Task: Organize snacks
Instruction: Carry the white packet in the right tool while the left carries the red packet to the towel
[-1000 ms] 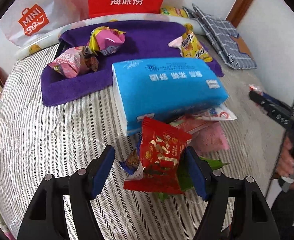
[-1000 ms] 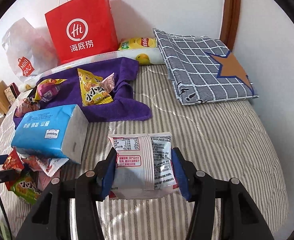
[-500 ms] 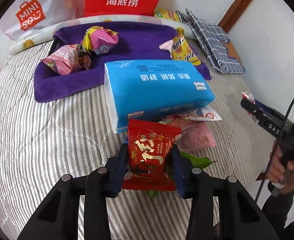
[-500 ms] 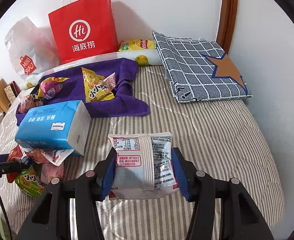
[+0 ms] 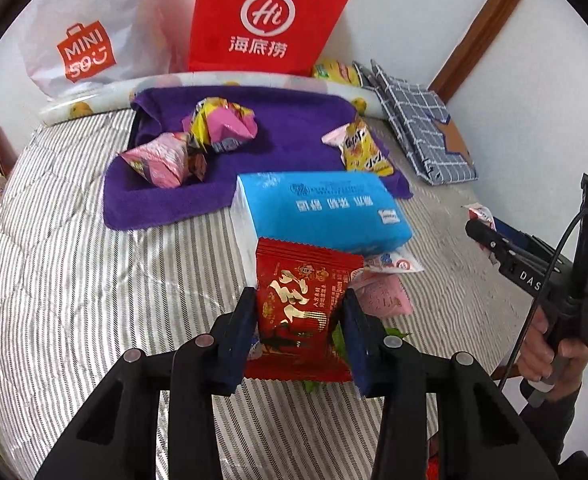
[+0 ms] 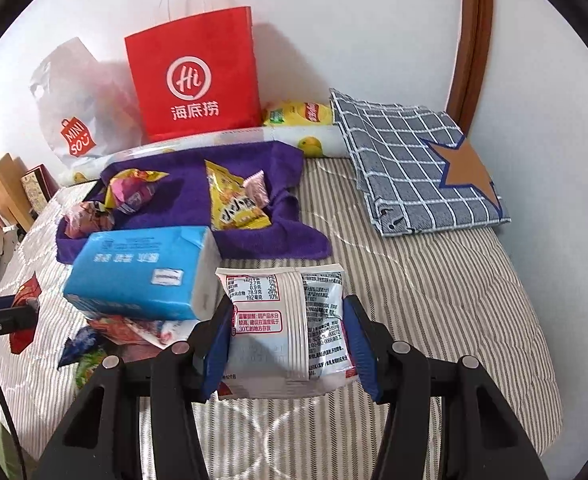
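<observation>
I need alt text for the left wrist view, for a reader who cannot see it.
The left gripper is shut on a red snack packet above a striped bed cover. Behind it lies a blue tissue pack, then a purple towel with three snack bags on it.

Both views are evenly and brightly lit by soft, diffuse light, and only faint shadows are cast, such as the one thrown on the white wall (image 6: pixel 334 40) behind the red paper shopping bag (image 6: pixel 193 80). Strong fisheye distortion is seen throughout, with the striped grey-and-white bedcover (image 5: pixel 73 260) bowed and black vignetting left in the corners. Focus is kept sharp at the centre, while slight softness is found toward the rims.
</observation>
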The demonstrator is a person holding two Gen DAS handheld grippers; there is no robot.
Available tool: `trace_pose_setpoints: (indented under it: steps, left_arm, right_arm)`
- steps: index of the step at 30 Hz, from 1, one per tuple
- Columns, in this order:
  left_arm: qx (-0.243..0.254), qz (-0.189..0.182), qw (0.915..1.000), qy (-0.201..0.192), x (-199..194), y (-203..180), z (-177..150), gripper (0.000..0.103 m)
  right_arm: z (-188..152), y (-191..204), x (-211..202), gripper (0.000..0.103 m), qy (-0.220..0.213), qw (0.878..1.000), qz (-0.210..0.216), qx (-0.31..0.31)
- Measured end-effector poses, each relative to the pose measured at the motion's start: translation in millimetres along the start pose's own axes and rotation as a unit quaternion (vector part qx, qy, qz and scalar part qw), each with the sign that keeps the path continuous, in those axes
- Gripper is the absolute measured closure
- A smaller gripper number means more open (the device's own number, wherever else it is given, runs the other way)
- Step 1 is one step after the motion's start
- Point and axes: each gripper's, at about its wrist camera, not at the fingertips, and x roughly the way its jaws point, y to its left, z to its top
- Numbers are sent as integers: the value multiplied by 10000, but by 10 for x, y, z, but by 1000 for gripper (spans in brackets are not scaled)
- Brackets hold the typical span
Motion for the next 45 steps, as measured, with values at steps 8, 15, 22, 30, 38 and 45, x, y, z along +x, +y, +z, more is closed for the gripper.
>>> trace_pose_setpoints:
  steps: [8,15,22,30,38,45]
  left_arm:
    - [-8,-23,9999,-149,-107,24,107,62]
    - [-71,-16,9997,-233,-149,80,195,62]
    - [-143,-9,9995,-280,-145,144,284,62]
    - [-165,24,9994,-299,-105,186,431,62]
    - [-168,38,9994,-298,-31,212,592,62]
    - [-143,29,9995,-269,43,219,754,62]
  right_arm:
    - [121,161,-67,52,-96,9999,101,-59]
    - [194,279,-53,52,-120,9996,158,-175]
    - [283,370,-30,52,-160,9993,228,-254]
    - [385,446,48,52,-175,9989,323,-306]
    - [523,470,159,52,-195,9985,403,-326]
    - [627,483,242,52,-225,9982,419,-379]
